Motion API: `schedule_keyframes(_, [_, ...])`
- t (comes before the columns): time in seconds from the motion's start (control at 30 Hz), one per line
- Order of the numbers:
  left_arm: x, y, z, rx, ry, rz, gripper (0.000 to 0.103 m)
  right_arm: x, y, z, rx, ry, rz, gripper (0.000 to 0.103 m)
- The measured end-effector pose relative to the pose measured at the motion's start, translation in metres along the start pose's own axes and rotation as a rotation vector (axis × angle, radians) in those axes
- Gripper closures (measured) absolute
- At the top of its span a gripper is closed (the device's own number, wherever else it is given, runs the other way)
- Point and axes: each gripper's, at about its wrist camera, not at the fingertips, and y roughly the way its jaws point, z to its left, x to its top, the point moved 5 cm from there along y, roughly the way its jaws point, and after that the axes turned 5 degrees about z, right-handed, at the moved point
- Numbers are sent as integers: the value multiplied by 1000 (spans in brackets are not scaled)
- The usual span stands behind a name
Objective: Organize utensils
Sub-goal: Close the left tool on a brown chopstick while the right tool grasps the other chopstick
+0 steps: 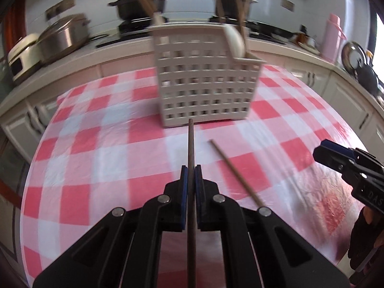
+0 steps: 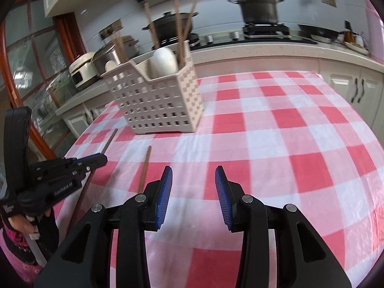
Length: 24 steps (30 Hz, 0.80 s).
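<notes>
The left claw (image 1: 191, 176) is clamped on a chopstick (image 1: 191, 148). The blue pads (image 1: 184, 180) press both sides of the thin, dark brown stick, which runs straight out past the fingertips toward the basket (image 1: 204, 81). Its far tip ends just in front of the basket's near wall. In the right wrist view the same stick (image 2: 109, 141) slants through that claw (image 2: 102, 159) at the left edge, with its lower end near the desk edge.

A second chopstick (image 1: 236, 172) lies flat on the desk (image 1: 96, 156), just right of the held one and not touching it. It is lighter brown, round and slim, and angled from near right to far left. In the right wrist view it (image 2: 144, 168) lies just left of the right claw.

The right claw (image 2: 193, 187) is partly open, with nothing between its ribbed blue pads (image 2: 165, 192). It hovers over the checked cloth, near of the basket.

The basket is beige plastic with a square-hole grid, standing upright on the red and white checked cloth at the far middle of the desk. It holds several upright chopsticks (image 2: 177, 26) and a white rounded utensil (image 2: 163, 61); which compartment each occupies cannot be told.

Pots (image 2: 258, 8) stand on the stove behind the desk.
</notes>
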Motion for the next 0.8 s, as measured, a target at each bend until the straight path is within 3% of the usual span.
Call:
schedule_keyframes(0.23, [-7,4,30,0,-86,11,97,10,23,35,27,-104,83,66])
schedule_keyframes(0.37, [-9,9,38,17,-109,29,97,8,46,52,16,-144,165,66])
schedule_keyframes(0.8, [-17,22,63,9,-166,92,97,-1,79,84,-33,-250,305,67])
